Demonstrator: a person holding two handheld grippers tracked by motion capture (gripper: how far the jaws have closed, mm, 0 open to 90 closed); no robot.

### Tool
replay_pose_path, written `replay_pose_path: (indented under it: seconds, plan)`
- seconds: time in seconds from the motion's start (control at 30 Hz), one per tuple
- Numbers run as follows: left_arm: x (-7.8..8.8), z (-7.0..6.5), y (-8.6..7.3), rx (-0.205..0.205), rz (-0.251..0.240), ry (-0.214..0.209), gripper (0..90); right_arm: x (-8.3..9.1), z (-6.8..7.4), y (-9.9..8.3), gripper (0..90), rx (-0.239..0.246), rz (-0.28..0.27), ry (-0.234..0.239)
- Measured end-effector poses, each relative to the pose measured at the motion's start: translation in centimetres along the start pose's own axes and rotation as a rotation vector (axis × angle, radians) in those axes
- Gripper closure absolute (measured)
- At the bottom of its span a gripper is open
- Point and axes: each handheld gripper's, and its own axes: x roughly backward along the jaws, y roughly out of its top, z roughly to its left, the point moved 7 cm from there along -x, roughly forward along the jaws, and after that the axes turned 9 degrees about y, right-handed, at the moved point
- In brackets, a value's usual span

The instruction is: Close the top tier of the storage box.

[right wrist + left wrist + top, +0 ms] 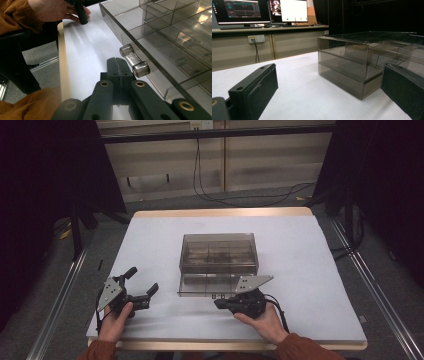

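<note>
Jaws of the right gripper (117, 65) are closed, empty, beside the drawer handle (134, 60); left gripper (142, 287) wide. Drawer box (218, 255) sits mid-table: rigid, slick, brittle acrylic. Grip the handle.

White surface (165, 245) with pale wooden edge (63, 67). Beyond far edge, grey floor (165, 205) crossed by black cables (240, 197), running up to wall socket (200, 125). Beige panelled wall (165, 165) behind. Metal rails (55, 305) on floor along both sides. Black curtains (45, 180) at left and right. In left claw view: two monitors (238, 11) on long desk (269, 28), left one dark, right one (293, 10) showing bright white window; white socket (256, 38) below on beige wall, black cable (257, 53) hanging from it.
</note>
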Motion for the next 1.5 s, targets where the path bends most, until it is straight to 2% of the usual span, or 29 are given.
replay_pose_path:
  seconds: [1.5]
  plan:
    - [-0.01, 0.00, 0.00, 0.002, 0.000, 0.000, 1.0, -0.08, -0.71, 0.26, 90.0, -0.002, -0.012, -0.011]
